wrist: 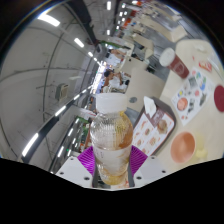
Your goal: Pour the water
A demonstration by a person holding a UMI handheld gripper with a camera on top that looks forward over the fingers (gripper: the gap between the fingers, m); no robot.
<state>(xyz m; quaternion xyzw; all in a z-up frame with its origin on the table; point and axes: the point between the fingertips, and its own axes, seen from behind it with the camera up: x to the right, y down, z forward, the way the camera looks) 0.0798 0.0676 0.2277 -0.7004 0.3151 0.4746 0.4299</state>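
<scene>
Gripper view, item: my gripper [112, 168] clamps a capped bottle [110, 135] of amber liquid between its pads, tilted; orange bowl [183, 147] at three o'clock; I judge pouring not begun, cap on.

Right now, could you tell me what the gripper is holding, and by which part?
The gripper holds a clear bottle of amber liquid, its purple pads pressing the lower body.

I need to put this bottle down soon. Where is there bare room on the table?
Little bare room: the table is crowded with a picture mat, cards and an orange bowl. The gripper grips the bottle; only a pale strip beside the cards looks free.
</scene>
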